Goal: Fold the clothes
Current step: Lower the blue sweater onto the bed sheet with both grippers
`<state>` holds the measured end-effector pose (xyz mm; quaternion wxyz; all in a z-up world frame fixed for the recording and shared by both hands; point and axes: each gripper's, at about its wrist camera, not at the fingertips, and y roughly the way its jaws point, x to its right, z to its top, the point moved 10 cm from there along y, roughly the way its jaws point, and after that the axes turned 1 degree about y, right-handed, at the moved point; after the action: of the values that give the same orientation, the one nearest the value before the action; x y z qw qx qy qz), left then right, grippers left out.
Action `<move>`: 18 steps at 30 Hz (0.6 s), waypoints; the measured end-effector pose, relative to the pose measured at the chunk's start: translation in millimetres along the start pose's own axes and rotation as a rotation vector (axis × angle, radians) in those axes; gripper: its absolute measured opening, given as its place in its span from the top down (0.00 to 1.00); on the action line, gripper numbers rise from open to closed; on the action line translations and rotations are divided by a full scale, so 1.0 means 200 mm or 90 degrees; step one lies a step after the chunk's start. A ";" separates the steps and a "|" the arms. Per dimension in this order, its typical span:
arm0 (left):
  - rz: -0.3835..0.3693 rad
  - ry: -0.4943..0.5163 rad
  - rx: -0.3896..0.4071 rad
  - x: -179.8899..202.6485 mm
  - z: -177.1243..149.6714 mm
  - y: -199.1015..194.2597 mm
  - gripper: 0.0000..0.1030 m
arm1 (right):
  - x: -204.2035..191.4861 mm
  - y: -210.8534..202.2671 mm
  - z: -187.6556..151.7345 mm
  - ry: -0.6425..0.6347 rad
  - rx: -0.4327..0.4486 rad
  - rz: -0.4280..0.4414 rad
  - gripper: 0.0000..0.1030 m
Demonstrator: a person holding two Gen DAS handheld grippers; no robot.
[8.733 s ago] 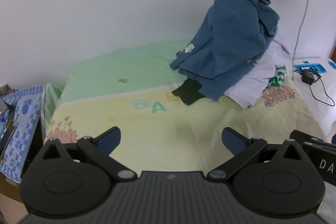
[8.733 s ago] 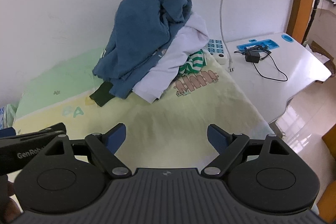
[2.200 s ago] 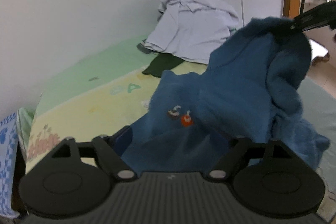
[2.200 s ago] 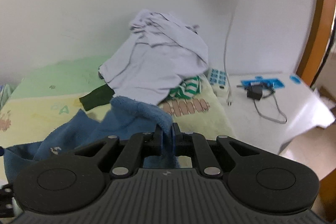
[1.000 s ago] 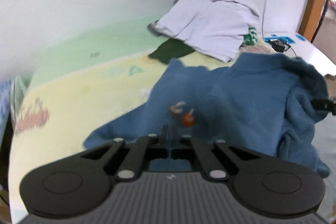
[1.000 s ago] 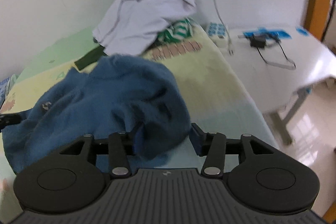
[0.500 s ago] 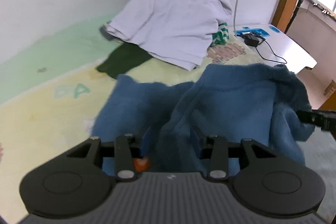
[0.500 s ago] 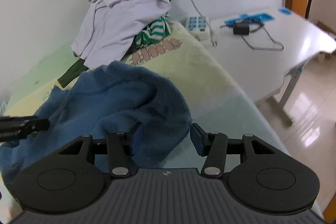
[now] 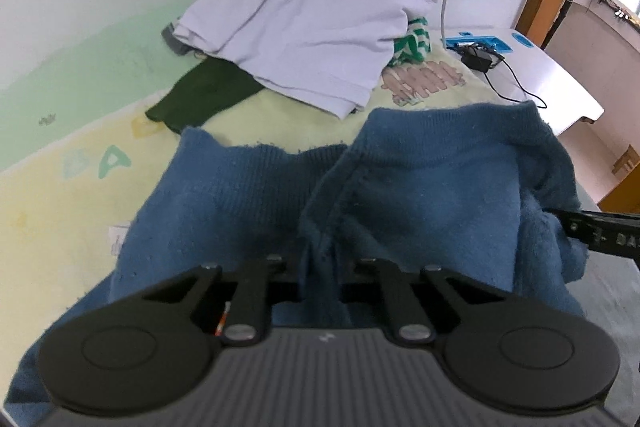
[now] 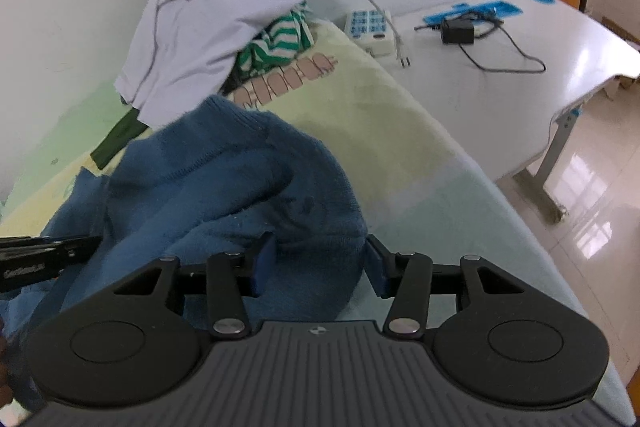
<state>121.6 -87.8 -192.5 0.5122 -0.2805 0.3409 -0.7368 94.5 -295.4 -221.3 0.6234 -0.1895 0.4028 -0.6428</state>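
Left gripper: black two-finger tool, its fingers drawn in close around a raised fold of the blue fleece sweater; the tips are buried in the cloth, so whether they truly pinch it is hard to make out.
Right gripper: jaws parted about halfway, blue pads on either side of a rounded bunch of the same sweater, apparently not squeezing it.
Sweater: thick, nubbly knit with a ribbed hem, lying crumpled on the near half of the bed; its lower part is hidden under both tools, and a small white tag at its left edge is too blurred to read.
Writing: each tool's side shows in the other's view with white lettering, only partly legible.
Pastel printed bed sheet: soft yellow and green cloth with large letters "BA" and a pink picket-fence print.
Heap of clothes: a pale lilac shirt draped over a green-and-white striped garment, with a dark green piece poking out beneath; what lies under the heap is hidden.
White glossy table: beside the bed's far end, carrying a white power strip and a black adapter with its cable.
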 end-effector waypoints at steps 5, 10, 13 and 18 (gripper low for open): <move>0.024 0.001 0.036 -0.02 0.00 -0.11 0.95 | 0.03 0.02 0.02 0.016 0.008 -0.022 0.49; 0.044 0.007 0.042 -0.07 -0.04 -0.18 0.95 | 0.02 -0.02 0.05 -0.008 0.033 -0.034 0.47; 0.057 0.011 0.045 -0.10 -0.07 -0.22 0.94 | 0.01 -0.02 0.05 -0.005 0.033 -0.018 0.45; 0.077 0.017 0.051 -0.14 -0.11 -0.29 0.92 | -0.04 0.02 0.08 -0.016 0.039 -0.001 0.45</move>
<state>80.2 -41.5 -161.9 0.5618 -0.2288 0.3340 -0.7214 110.5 -292.0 -213.5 0.6333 -0.1792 0.3748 -0.6529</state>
